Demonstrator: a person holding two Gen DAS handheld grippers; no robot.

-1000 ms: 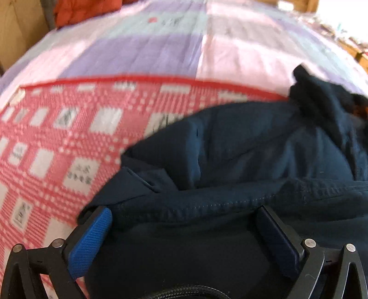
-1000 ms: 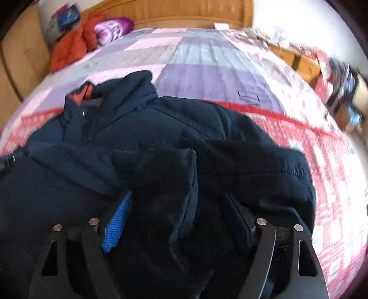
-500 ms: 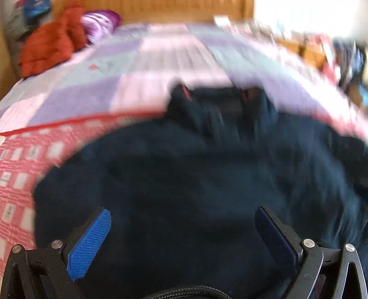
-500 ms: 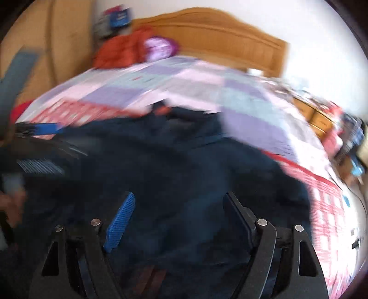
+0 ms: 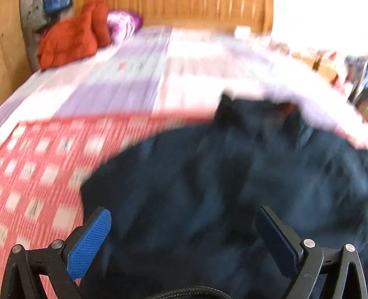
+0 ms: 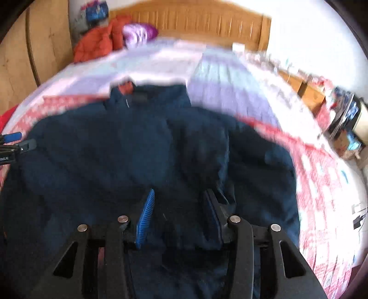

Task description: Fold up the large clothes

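Observation:
A dark navy jacket (image 5: 207,184) lies spread on the bed, its collar with orange-red lining (image 6: 125,88) pointing toward the headboard. My left gripper (image 5: 184,225) hovers over the jacket's near left part, open wide, with nothing pinched between its blue pads (image 5: 92,237). In the right wrist view it shows at the left edge (image 6: 16,140). My right gripper (image 6: 179,207) hangs over the jacket's (image 6: 138,149) near middle. Its jaws are closing and stand about half apart; the cloth shows behind the gap, and the pads do not press on it. Both views are blurred.
The jacket rests on a red-and-white patterned blanket (image 5: 34,172) over a pastel patchwork sheet (image 5: 128,92). An orange-red padded garment (image 5: 69,43) and a purple bundle (image 5: 124,23) sit by the wooden headboard (image 6: 195,20). Cluttered furniture (image 6: 340,115) stands to the right.
Both grippers have drawn back and up from the jacket, so more of the bed and the headboard shows. The right jaws have narrowed. The left jaws stay wide.

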